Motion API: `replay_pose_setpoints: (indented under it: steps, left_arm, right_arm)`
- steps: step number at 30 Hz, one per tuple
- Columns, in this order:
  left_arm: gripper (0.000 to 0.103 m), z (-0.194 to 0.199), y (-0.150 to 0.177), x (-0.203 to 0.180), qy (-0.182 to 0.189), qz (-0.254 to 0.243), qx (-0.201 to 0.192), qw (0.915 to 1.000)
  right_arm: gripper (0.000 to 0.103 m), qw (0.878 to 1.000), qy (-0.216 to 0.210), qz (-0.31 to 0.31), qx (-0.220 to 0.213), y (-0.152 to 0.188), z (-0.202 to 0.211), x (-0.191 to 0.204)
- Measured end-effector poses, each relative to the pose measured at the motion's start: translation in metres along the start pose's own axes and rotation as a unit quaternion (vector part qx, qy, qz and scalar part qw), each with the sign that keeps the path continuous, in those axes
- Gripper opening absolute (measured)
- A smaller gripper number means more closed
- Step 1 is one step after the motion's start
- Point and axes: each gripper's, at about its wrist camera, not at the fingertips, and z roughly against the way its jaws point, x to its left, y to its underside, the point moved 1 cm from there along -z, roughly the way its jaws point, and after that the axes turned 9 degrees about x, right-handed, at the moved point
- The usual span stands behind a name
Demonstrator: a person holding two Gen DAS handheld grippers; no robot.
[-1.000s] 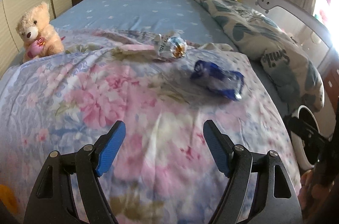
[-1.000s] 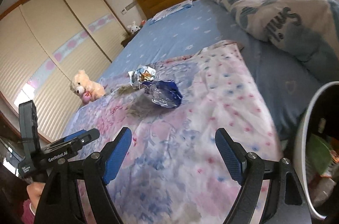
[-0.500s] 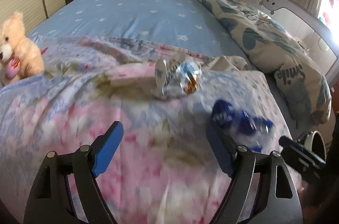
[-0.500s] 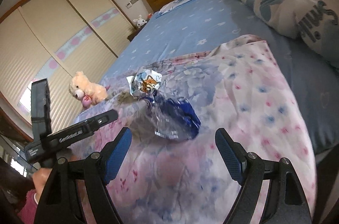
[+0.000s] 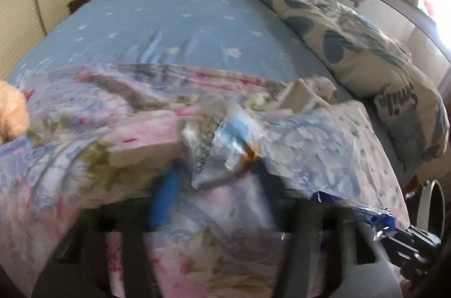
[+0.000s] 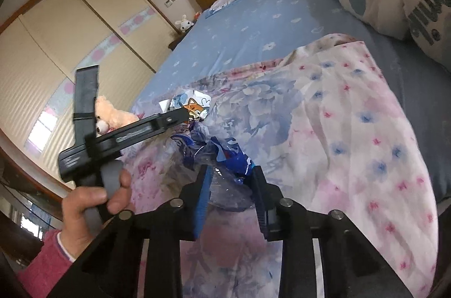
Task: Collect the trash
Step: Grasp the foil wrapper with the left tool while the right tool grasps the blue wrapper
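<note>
A crumpled white and blue snack wrapper [image 5: 218, 148] lies on the floral blanket [image 5: 84, 134]. My left gripper [image 5: 217, 179] is blurred, with its two fingers closing in on either side of the wrapper; it also shows from the side in the right wrist view [image 6: 180, 115], next to the same wrapper [image 6: 194, 103]. A dark blue plastic wrapper [image 6: 225, 157] sits between the fingers of my right gripper [image 6: 231, 185], which has closed on it. The blue wrapper also shows at the lower right of the left wrist view [image 5: 363, 210].
A teddy bear [image 6: 112, 115] sits at the blanket's left edge. A rolled patterned duvet [image 5: 352, 44] lies along the bed's right side. A white bin rim [image 5: 428, 205] shows beside the bed at lower right. The blue sheet [image 5: 169, 16] stretches to the wooden headboard.
Both grippers moved forward onto the trash. The right gripper went from wide open to closed on the blue wrapper. The left gripper's fingers have narrowed around the white wrapper.
</note>
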Motion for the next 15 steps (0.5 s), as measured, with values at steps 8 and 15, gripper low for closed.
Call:
replay_pose_setpoints:
  steps: [8, 15]
  left_arm:
    - [0.021, 0.016, 0.026, -0.013, 0.010, -0.027, -0.003, 0.9996]
    - [0.021, 0.054, 0.089, -0.025, 0.038, -0.019, 0.003, 0.9991]
  right_arm:
    - [0.027, 1.000, 0.004, -0.019, -0.021, 0.033, 0.038, -0.003]
    - [0.027, 0.999, 0.034, -0.018, -0.035, 0.064, 0.067, -0.004]
